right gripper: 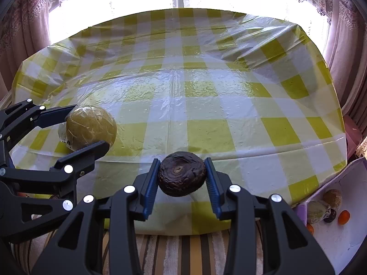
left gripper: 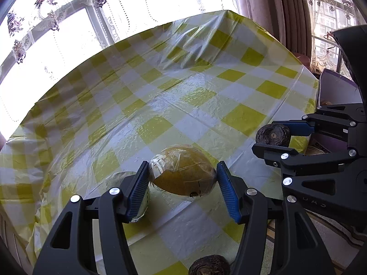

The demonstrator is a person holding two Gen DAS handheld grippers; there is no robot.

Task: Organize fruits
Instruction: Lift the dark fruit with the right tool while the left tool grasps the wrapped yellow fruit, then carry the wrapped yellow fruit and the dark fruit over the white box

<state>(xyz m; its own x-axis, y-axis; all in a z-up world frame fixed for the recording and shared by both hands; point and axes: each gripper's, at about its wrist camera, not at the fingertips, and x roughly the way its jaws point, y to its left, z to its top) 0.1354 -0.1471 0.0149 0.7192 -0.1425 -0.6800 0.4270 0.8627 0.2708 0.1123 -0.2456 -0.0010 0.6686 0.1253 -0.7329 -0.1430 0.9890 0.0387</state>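
Plastic-wrapped yellow-green fruit [left gripper: 183, 171], round, sits between the blue ribbed pads of the left tool [left gripper: 182, 184]; both pads press its sides, so the jaws are closed on it, at the near left part of the worktop [right gripper: 206, 105]. Whether it rests on the cloth or is lifted cannot be told. A second wrapped fruit [left gripper: 135, 194] lies just beside it, partly hidden behind the left pad.

Dark wrinkled fruit [right gripper: 181, 174], brown-black with a stem scar facing the camera, is clamped between the pads of the right tool [right gripper: 182, 178], at the near edge of the worktop.

Another dark wrinkled fruit [left gripper: 209, 264] shows at the bottom edge of the left wrist view.

Worktop cover: glossy yellow-and-white checked plastic cloth [left gripper: 160, 105], creased, crumpled at the far right corner.

White box [right gripper: 337, 224], near right, beside the worktop: holds several wrapped and small orange fruits.

Room: bright windows with lace curtains [left gripper: 45, 11]; pink drapes [right gripper: 20, 36] at both sides; striped fabric [right gripper: 174, 252] below the near edge.
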